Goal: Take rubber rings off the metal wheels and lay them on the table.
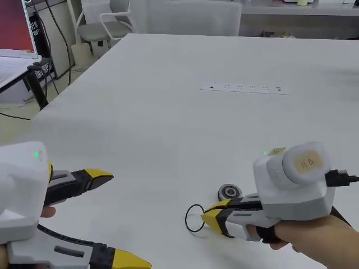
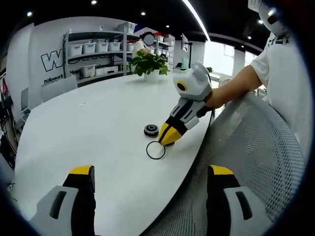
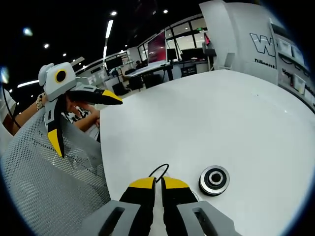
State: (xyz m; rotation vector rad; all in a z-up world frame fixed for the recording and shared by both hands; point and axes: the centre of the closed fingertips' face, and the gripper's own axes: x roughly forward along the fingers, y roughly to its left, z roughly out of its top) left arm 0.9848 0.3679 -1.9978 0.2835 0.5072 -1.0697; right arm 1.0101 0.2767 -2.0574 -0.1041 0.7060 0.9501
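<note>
Our left gripper [image 1: 130,220] hangs wide open over the desk's [image 1: 168,112] near edge. Our right gripper [image 1: 203,217] pinches the rubber ring [image 1: 187,218], just beside the metal wheel [image 1: 229,192], near that edge.

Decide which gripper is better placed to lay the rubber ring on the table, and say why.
Right. The right gripper is shut on the rubber ring, low over the table beside the metal wheel. The left gripper is open and off to the side, holding nothing.
</note>
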